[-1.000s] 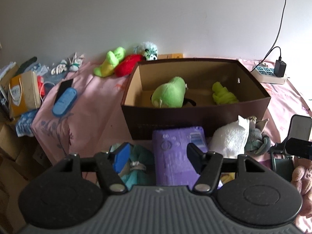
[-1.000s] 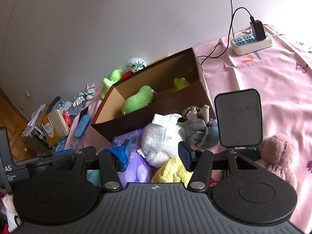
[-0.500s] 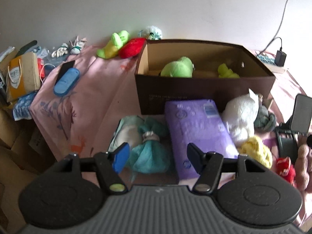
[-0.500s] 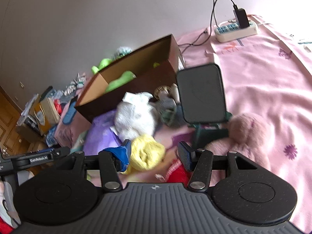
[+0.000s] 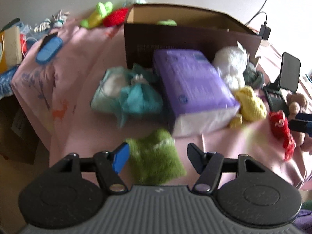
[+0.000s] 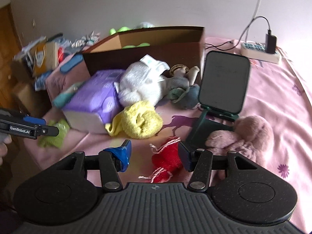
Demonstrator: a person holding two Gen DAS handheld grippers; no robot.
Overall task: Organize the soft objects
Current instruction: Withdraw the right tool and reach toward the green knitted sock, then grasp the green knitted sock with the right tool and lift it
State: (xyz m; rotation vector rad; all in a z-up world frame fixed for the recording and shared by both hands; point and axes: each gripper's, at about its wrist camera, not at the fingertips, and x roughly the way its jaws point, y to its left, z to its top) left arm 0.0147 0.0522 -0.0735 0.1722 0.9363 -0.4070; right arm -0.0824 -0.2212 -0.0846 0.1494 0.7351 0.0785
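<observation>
My left gripper (image 5: 158,157) is open, with a green fuzzy cloth (image 5: 156,158) on the pink bedspread between its fingers. My right gripper (image 6: 155,156) is open over a red knitted piece (image 6: 165,160). A brown cardboard box (image 5: 187,37) stands behind with green plush inside. In front of the box lie a purple tissue pack (image 5: 193,85), a teal cloth bundle (image 5: 132,93), a white plush (image 6: 142,81), a yellow cloth (image 6: 138,122), a grey plush (image 6: 183,91) and a pink plush (image 6: 245,136). The left gripper also shows in the right wrist view (image 6: 29,129).
A phone on a green stand (image 6: 222,89) stands right of the plush pile. A power strip (image 6: 261,50) with cable lies far right. A blue case (image 5: 48,48), green and red plush (image 5: 109,17) and bags sit at the left. The bed edge drops off left.
Both grippers have pulled back and down from the box. The green cloth has come between the left fingers and the red piece between the right fingers. Both stayed open.
</observation>
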